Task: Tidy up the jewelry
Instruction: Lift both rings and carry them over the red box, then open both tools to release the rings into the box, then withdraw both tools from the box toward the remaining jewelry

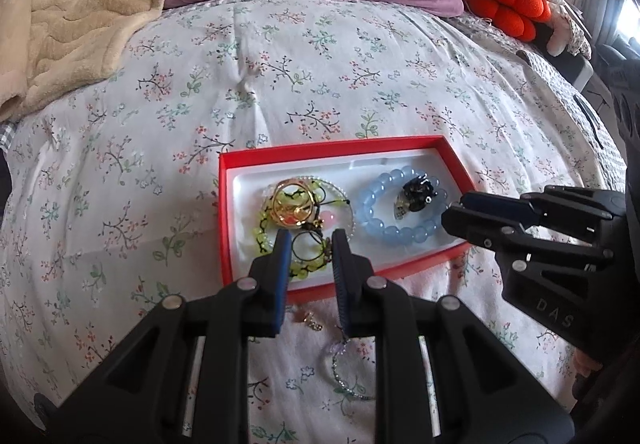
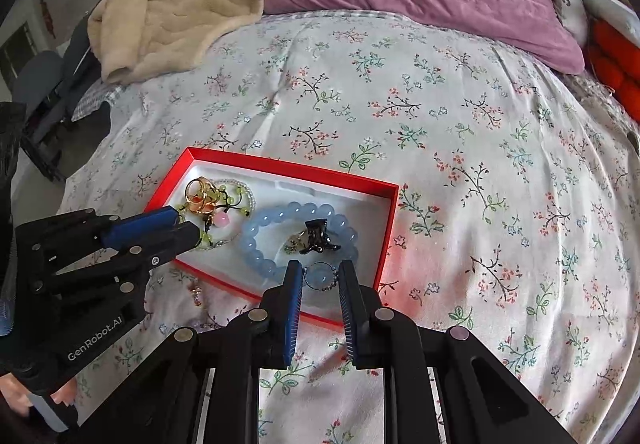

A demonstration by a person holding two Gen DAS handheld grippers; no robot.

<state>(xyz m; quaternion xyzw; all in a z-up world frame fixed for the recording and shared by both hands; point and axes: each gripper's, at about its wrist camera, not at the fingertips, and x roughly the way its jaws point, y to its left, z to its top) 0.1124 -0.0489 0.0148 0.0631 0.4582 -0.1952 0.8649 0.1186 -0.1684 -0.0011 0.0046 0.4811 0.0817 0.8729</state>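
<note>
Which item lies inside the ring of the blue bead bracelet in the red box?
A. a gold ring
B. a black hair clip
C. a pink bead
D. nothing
B: the black clip sits within the blue bracelet in the box.

Two markings can be read, both on the tongs themselves. On the black body of the right gripper, low on its side and well behind the fingertips, pale raised letters spell "DAS"; the letters run toward the picture's edge and nothing more of the word can be made out. On the black body of the left gripper, again far back from the tips near the holding hand, white print reads "GenRobot.AI".
</note>
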